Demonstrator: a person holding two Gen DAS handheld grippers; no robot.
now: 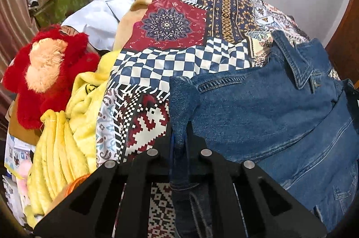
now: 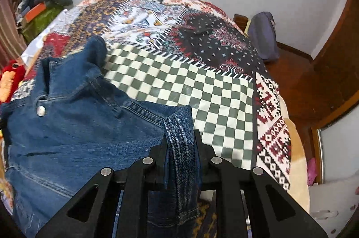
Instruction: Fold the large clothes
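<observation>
A blue denim jacket [image 1: 258, 108] lies on a patchwork bedspread [image 1: 179, 63], collar toward the far side. My left gripper [image 1: 179, 137] is shut on the jacket's left shoulder edge, with a fold of denim pinched between its black fingers. My right gripper [image 2: 180, 139] is shut on the jacket's right shoulder edge, and a seamed strip of denim [image 2: 181, 148] hangs down between its fingers. The jacket [image 2: 74, 125] spreads to the left of the right gripper, with a metal button by the collar. Its lower part is hidden below both views.
A red and orange plush toy [image 1: 44, 72] and a yellow fleece blanket [image 1: 67, 125] lie at the bed's left side. White cloth [image 1: 101, 18] and stacked boxes [image 1: 58, 0] sit at the far left. A wooden door [image 2: 325, 81] and a grey bag [image 2: 264, 36] are at right.
</observation>
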